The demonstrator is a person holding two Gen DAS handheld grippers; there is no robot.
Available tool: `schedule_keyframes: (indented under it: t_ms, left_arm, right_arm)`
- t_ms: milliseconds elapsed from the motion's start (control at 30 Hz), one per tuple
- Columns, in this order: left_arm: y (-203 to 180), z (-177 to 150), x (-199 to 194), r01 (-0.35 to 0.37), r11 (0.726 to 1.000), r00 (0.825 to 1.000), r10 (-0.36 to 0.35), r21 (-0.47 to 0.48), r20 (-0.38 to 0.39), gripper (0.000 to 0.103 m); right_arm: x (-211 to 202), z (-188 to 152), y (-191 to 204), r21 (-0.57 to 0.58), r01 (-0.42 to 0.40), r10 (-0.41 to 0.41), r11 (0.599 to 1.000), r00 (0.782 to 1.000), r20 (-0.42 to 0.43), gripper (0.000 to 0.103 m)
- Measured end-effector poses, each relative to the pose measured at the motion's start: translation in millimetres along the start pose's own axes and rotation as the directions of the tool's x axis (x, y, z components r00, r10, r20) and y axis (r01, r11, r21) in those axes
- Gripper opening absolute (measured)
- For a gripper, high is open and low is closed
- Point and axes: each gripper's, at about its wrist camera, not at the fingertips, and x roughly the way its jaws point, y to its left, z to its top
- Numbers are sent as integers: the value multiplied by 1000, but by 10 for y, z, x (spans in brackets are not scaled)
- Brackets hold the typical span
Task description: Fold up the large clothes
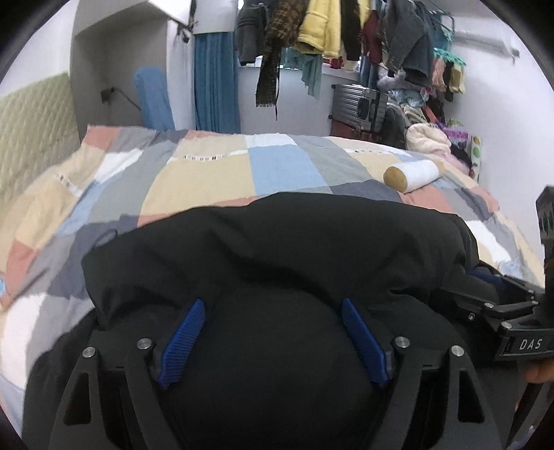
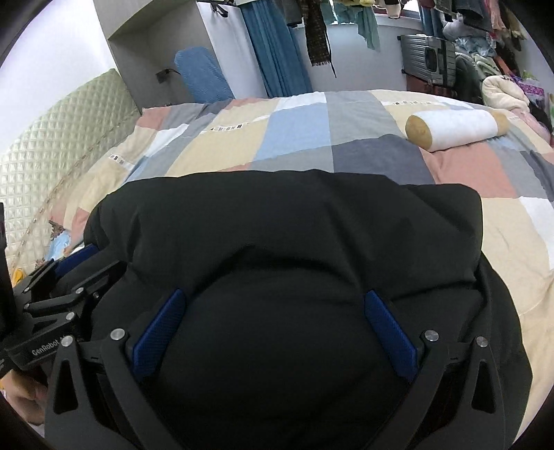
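Note:
A thick black garment [image 1: 277, 242] lies bunched in a folded mound on the patchwork quilt [image 1: 207, 173] of a bed. In the left wrist view my left gripper [image 1: 273, 303] stands wide, and a bulging fold of the garment fills the gap and presses against both blue pads [image 1: 183, 342]. The right wrist view shows the same black garment [image 2: 287, 221]. My right gripper [image 2: 276, 293] is also wide, its blue pads [image 2: 391, 335] pressed on a fat fold. The two grippers hold the near edge side by side. Cloth hides the fingertips of both.
A white bolster with tan ends [image 2: 453, 129] lies on the quilt [image 2: 297, 135] at the far right. A quilted headboard [image 2: 69, 138] runs along the left. Beyond the bed stand a grey suitcase [image 1: 358, 107], a clothes pile [image 1: 429, 138] and hanging clothes [image 1: 318, 31].

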Motion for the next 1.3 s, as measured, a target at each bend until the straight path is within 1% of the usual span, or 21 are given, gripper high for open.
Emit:
schedule_keyframes:
  t_ms: [333,567,733,833,967,1033,1133,1300]
  left_arm:
    - [70,-92,133,19,999,1000,-19,-33,-4,86]
    - [110,-110,297,33,997,999,-33,-65,-9,88]
    - [107,-111,286,32,997,999,-33,-68,-12,88]
    - [94,-141,203,7,998,1000,-6,-61,13,87]
    - [223,-150,102,-9,994,999,13,-105,35,88]
    - [333,-170,30,-18,991,999,25,-132,46,88]
    - [474,-189,-47,-47,989,998,54,-142,45,88]
    - [741,-256,-141,-92,976,994,101,-197,36,88]
  right_arm:
    - [80,-25,42,-28,23,-23,999,1000,-4,103]
    - [220,-16,9,-13,22,-22,1000,1000,8,103]
    - [265,-18,25,-23,42,-42,999,999,12,103]
    - [267,-35,29,-31,48,-48,998,999,7,103]
    - [237,-65,59,-49,79,-78,996,997,19,103]
    - [202,-79,54,-50,81,-79,995,996,35,103]
    - [161,-80,36,-67,79,-76,995,996,47,103]
    - [74,-98,-73,-81,67,-62,994,996,65,103]
